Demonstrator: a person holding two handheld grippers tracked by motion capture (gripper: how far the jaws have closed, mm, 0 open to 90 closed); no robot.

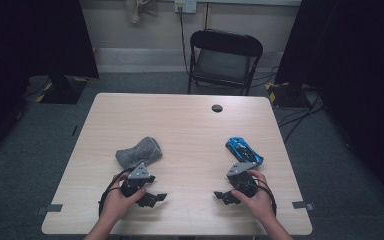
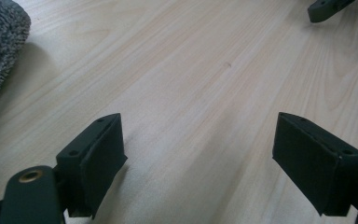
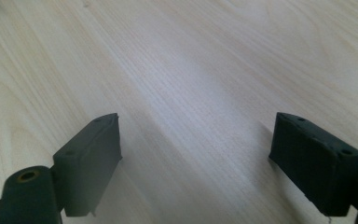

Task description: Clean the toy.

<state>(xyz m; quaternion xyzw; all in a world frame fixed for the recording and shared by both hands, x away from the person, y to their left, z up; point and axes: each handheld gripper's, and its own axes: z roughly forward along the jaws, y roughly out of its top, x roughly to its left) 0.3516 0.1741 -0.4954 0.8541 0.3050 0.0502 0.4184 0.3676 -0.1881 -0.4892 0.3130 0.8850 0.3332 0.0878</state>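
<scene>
Pale wooden table (image 1: 190, 125) lying bare between both claws. Left claw (image 1: 156, 197) and right claw (image 1: 223, 196) resting wide open, empty. Sock (image 1: 138, 151) sitting just beyond left claw, toy car (image 1: 243, 151) just beyond right. Judging nothing begun; next, reaching forward.

Matt pale wood table (image 1: 190, 125), fuzzy grey cloth (image 1: 139, 152), glossy blue toy car (image 1: 243, 150).

So on the surface (image 1: 190, 125) the sock (image 1: 139, 152) sits left of centre and the toy car (image 1: 243, 151) off to the right, well apart. Each gripper rests just in front of one: left gripper (image 1: 156, 197) by the sock, right gripper (image 1: 223, 196) by the car. Chair (image 1: 224, 60) stands behind the surface.
</scene>
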